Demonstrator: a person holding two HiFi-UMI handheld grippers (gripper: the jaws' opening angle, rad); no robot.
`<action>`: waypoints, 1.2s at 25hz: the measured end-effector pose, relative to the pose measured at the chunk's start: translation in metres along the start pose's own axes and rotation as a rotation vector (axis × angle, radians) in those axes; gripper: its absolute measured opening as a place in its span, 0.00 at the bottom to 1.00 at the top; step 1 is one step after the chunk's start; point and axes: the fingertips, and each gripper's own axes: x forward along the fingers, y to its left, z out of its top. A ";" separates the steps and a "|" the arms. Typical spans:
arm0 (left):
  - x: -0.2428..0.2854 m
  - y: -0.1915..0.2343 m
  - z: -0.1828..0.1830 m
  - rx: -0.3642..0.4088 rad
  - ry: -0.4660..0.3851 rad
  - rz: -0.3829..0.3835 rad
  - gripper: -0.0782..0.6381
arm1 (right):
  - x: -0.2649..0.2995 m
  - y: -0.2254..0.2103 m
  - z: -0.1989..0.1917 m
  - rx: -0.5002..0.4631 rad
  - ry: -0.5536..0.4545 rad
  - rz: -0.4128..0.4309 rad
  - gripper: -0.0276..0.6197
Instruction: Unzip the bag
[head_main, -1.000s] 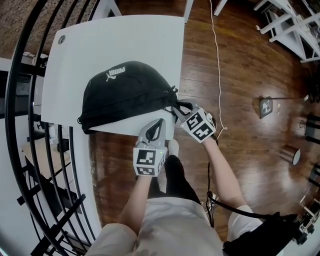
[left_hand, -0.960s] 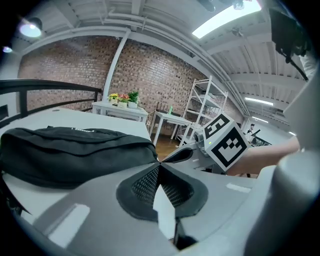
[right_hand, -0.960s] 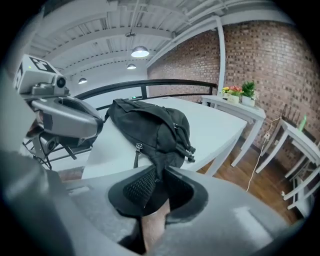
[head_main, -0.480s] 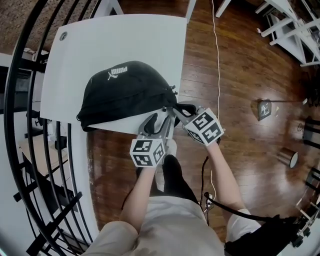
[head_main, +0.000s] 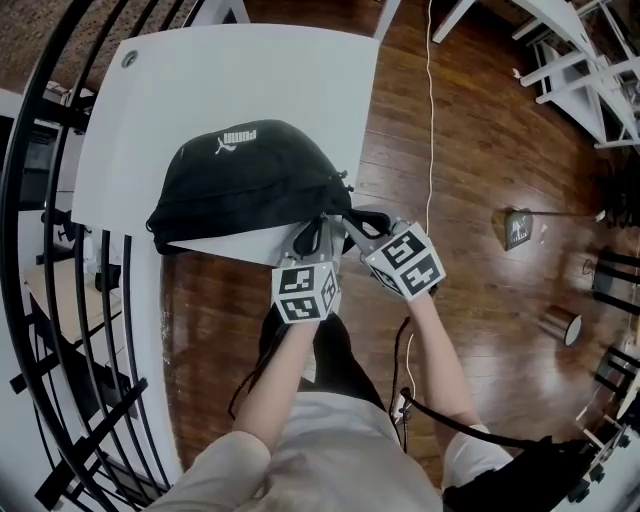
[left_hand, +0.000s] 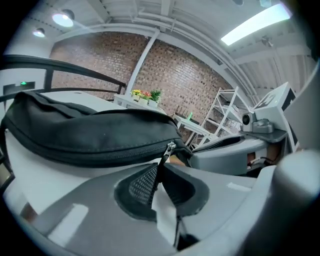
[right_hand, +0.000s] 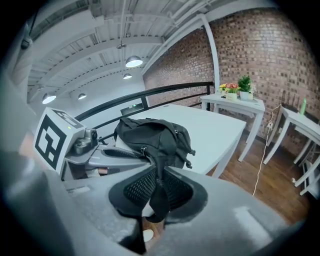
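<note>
A black Puma bag (head_main: 245, 185) lies on the white table (head_main: 240, 80), its right end at the table's near right corner. The closed zipper runs along the bag (left_hand: 90, 132) to a slider (left_hand: 171, 146) at that end. My left gripper (head_main: 318, 230) is at that corner, and its jaws are closing with the thin zipper pull (left_hand: 161, 167) pinched between the pads. My right gripper (head_main: 352, 225), just to the right of it, is shut on the bag's black end strap (right_hand: 159, 192), which hangs in a loop below the pads.
A black curved railing (head_main: 60, 200) runs along the table's left side. Brown wood floor (head_main: 470, 150) lies to the right, with a white cable (head_main: 430, 120) across it and white furniture (head_main: 590, 70) at the top right. The person's legs stand below the table's near edge.
My left gripper moved forward from below the table edge to the bag's right end, opened, then closed on the zipper pull. The right gripper kept its hold on the strap.
</note>
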 end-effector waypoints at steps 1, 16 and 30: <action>-0.001 -0.001 0.003 -0.004 -0.011 0.005 0.16 | -0.002 0.000 0.000 0.002 0.000 -0.002 0.10; -0.036 0.045 0.005 0.002 0.006 -0.019 0.14 | -0.005 -0.010 -0.002 0.125 -0.016 -0.081 0.10; -0.126 0.219 0.021 -0.054 -0.060 0.287 0.14 | -0.006 -0.027 -0.005 0.155 -0.011 -0.177 0.10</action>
